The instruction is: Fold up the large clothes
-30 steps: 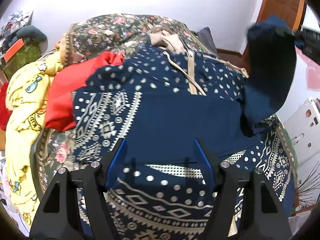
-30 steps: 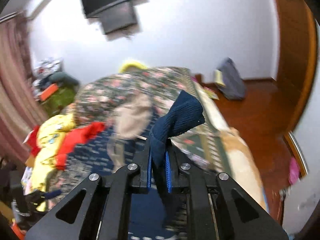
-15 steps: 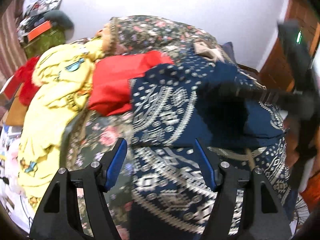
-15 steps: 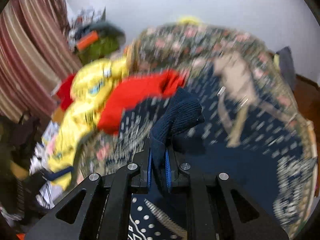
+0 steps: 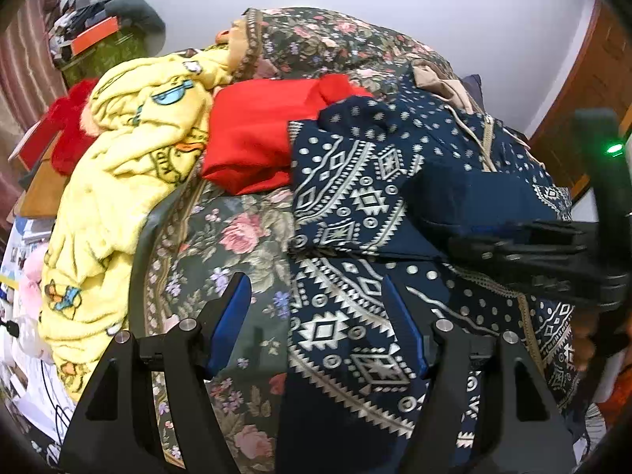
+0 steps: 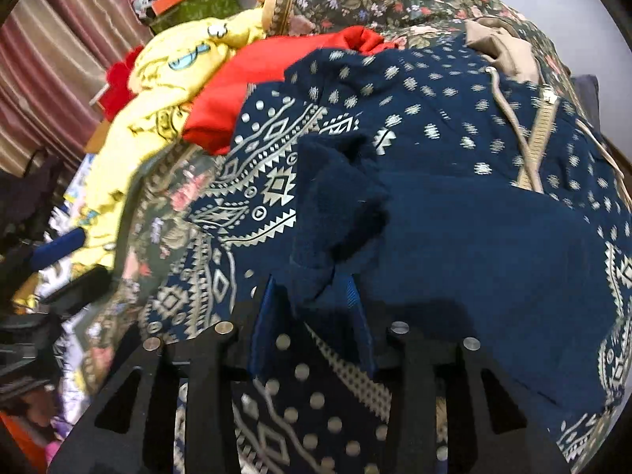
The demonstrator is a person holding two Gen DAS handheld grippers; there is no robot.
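Spread across the near right part of the bed [image 5: 237, 237], the navy patterned garment [image 5: 355, 197] is seen with its long axis running from near to far, the beige hood [image 6: 493, 47] pointing to the far end. Its plain navy sleeve [image 6: 454, 237] is laid across the body toward the left. The sleeve's cuff [image 6: 328, 237] lies between the parted fingers of the right gripper [image 6: 312, 308], apparently released. The left gripper [image 5: 316, 316] is held wide apart, empty, above the left hem. If the right gripper is withdrawn carelessly, the cuff could be snagged and the fold undone; the red cloth [image 5: 256, 138] just beside could be disturbed.
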